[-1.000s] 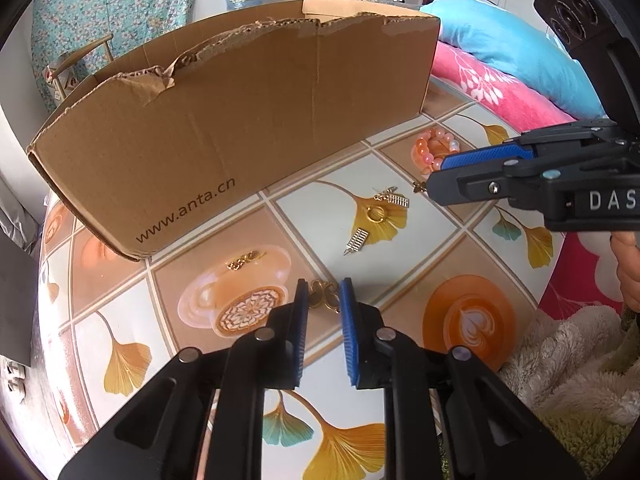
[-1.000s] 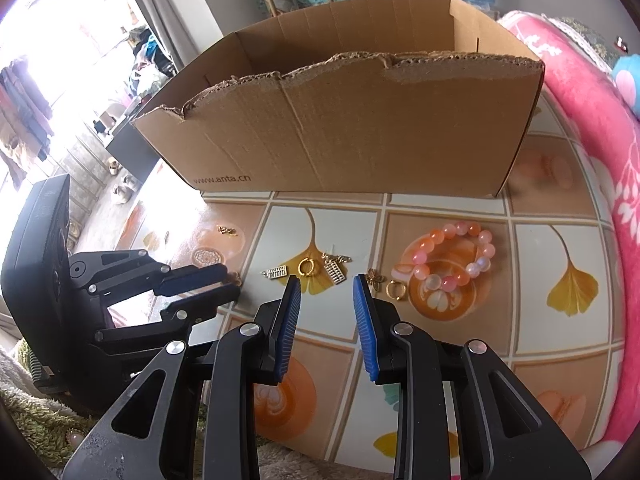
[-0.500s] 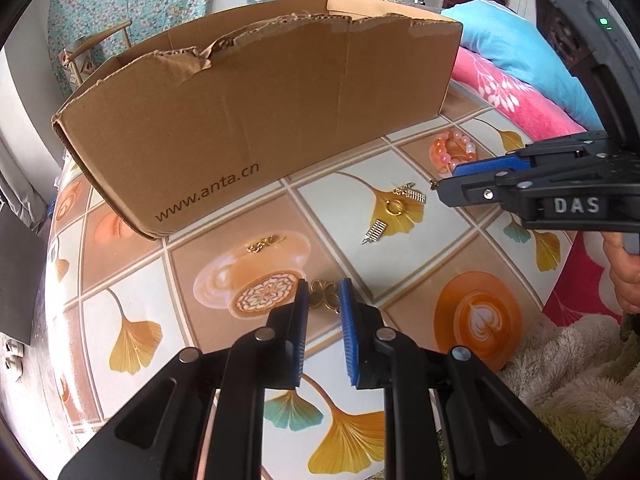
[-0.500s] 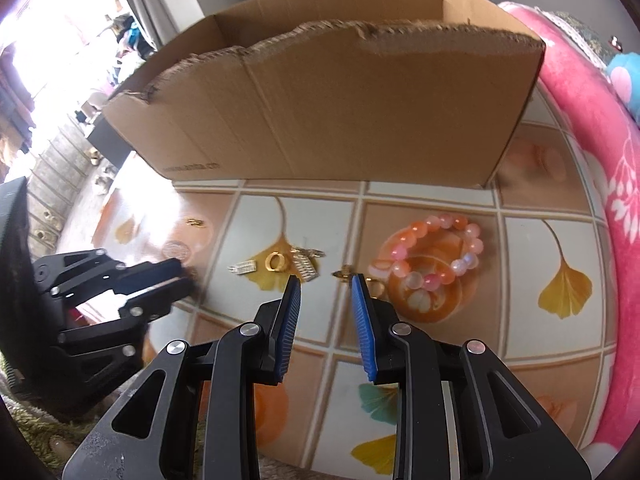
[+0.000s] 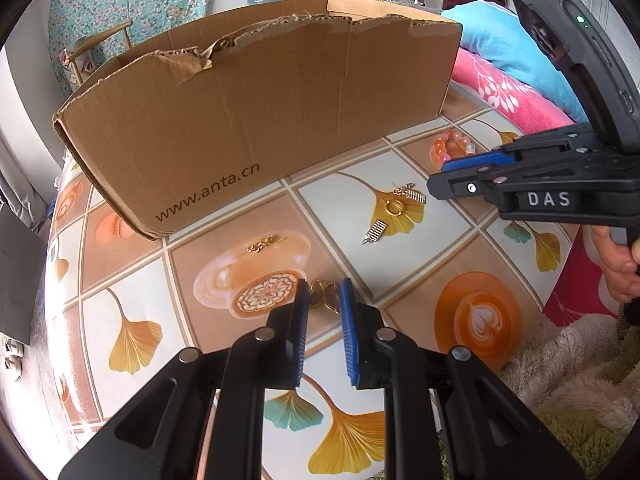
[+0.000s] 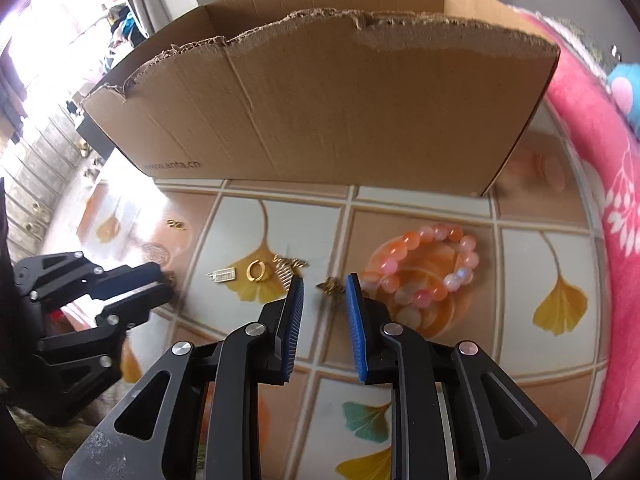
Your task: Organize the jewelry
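Right gripper [image 6: 324, 284] moved forward, open around gold charm [image 6: 330, 287], left gripper [image 5: 323, 289] open around gold earrings [image 5: 322, 291]

I am in a lived-in home, likely a bedroom: a pink floral blanket [image 5: 508, 92] and light blue pillow [image 5: 504, 44] lie beside my table with its ginkgo-leaf-printed cover [image 5: 352, 432], and a teal flowered cloth [image 5: 132, 4] hangs on the wall.
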`<state>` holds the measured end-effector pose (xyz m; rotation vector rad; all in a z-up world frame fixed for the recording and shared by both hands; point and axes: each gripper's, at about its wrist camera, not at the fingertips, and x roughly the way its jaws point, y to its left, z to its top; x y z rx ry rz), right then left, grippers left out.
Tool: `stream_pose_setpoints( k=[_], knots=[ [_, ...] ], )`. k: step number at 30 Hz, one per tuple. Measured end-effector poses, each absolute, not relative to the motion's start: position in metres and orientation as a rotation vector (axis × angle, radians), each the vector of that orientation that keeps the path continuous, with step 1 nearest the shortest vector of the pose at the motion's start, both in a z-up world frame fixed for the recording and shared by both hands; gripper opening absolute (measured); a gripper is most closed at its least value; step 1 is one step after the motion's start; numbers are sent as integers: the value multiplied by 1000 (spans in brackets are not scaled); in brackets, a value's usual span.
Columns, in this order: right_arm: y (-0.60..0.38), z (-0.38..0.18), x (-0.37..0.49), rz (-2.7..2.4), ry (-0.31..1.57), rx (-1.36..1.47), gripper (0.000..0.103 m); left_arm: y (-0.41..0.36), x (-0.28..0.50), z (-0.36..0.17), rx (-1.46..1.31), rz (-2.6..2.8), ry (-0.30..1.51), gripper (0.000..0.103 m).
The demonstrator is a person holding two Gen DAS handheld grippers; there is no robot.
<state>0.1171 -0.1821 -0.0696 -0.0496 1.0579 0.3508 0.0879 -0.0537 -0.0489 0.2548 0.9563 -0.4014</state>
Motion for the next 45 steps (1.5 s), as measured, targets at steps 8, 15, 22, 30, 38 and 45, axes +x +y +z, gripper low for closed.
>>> stream_pose_setpoints(
  k=[8, 15, 22, 30, 38, 45],
  knots=[
    [-155, -72, 121, 375, 1050, -174, 3, -53, 87, -49, 246, -393, 945, 16],
    [-138, -74, 110, 448, 1094, -135, 0, -53, 85, -50, 242, -384, 933, 16],
    [-149, -70, 98, 434, 1110, -58, 17, -52, 83, -50, 237, -385, 927, 16],
    [-132, -85, 95, 402, 1131, -60, 20, -50, 83, -49, 233, -389, 922, 16],
    [-122, -92, 106, 371, 1098, -58, 20, -48, 82, -49, 228, -392, 920, 16],
    [-112, -93, 101, 307, 1053, -92, 20, -48, 82, -49, 228, -394, 919, 16]
  ],
)
